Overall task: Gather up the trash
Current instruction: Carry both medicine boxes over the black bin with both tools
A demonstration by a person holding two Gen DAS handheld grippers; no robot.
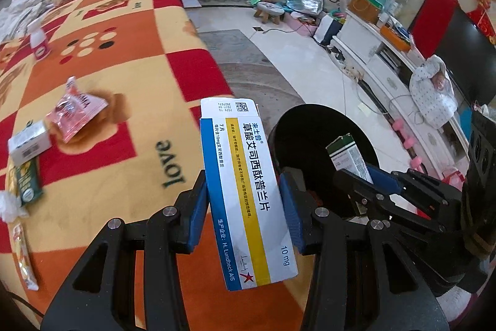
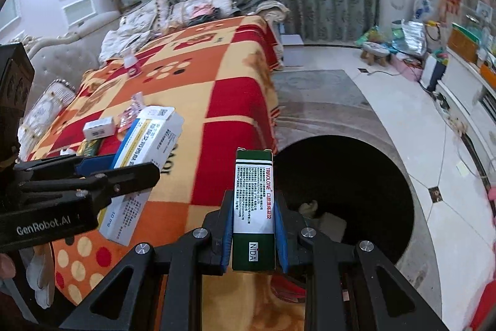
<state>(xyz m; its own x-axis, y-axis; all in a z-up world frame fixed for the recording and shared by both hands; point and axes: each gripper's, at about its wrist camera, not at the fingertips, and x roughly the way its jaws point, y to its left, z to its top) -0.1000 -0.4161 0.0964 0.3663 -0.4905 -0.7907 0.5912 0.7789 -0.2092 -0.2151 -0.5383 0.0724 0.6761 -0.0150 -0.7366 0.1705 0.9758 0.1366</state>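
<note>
- Left tongs (image 1: 245,200) are clamped on the blue-and-yellow medicine box (image 1: 248,188); right tongs (image 2: 253,225) are clamped on the slim green carton (image 2: 254,207).
- Both cartons are held above the blanket (image 1: 124,176) edge, just beside the black bin (image 2: 347,194) on the floor; the green one is nearer its mouth.
- To finish well, carry each carton fully over the bin's opening before letting go, one at a time so the tongs don't collide.
- Both pairs of tongs point steeply downward, side by side.
- More litter lies farther from the bin: a pink wrapper (image 1: 76,110) and a small white box (image 1: 29,145).
</note>
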